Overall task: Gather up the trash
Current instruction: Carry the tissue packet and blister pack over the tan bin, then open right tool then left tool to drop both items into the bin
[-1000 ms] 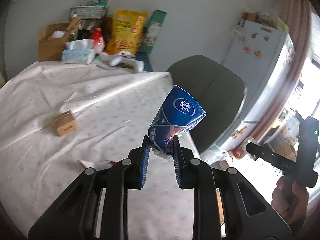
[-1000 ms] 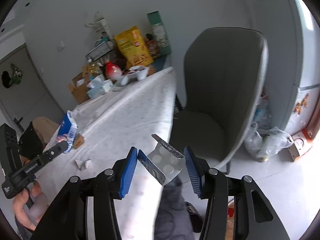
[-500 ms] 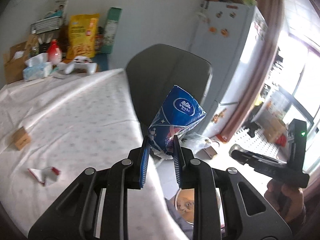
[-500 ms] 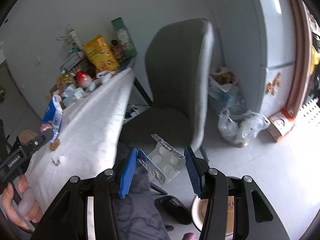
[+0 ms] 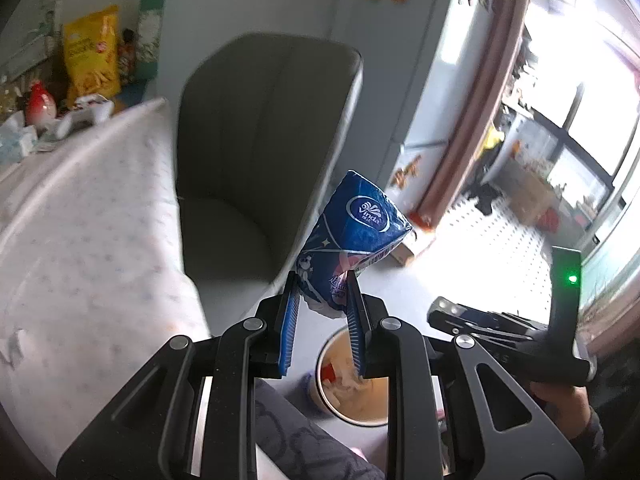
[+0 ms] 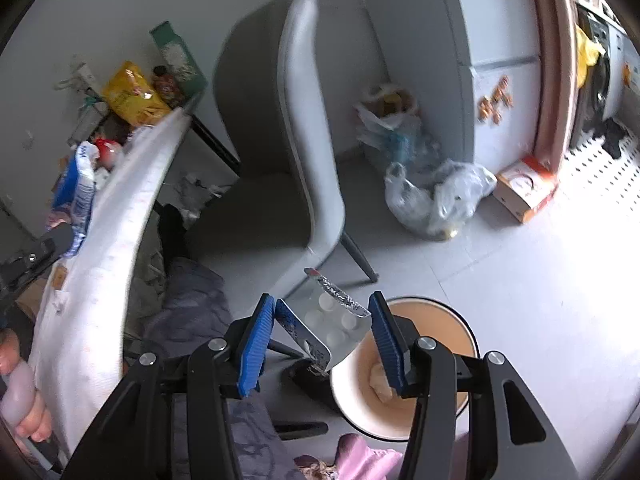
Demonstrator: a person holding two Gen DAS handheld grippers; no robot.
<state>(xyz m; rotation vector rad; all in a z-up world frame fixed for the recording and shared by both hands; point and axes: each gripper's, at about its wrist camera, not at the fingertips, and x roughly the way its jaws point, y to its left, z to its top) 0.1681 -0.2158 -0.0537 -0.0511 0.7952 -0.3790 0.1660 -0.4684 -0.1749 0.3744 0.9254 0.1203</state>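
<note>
My left gripper [image 5: 322, 312] is shut on a blue Vinda tissue packet [image 5: 352, 236] and holds it in the air past the table edge, above and a little behind a round tan waste bin [image 5: 352, 384] on the floor. The packet also shows at the far left of the right wrist view [image 6: 78, 184]. My right gripper [image 6: 320, 336] is shut on a bent silver blister pack [image 6: 328, 320], just left of and above the bin's rim [image 6: 472, 336]. The bin holds some crumpled trash.
A grey chair [image 5: 256, 120] stands beside the white-clothed table [image 5: 80, 240]. Snack bags and boxes [image 5: 92, 56] crowd the table's far end. Plastic bags [image 6: 432, 196] and a small carton [image 6: 524, 188] lie on the floor by the fridge [image 6: 492, 40]. My legs [image 6: 200, 320] are below.
Both grippers have swung right, away from the table and down toward the floor. The waste bin has come into view under them. Both still hold their trash.
</note>
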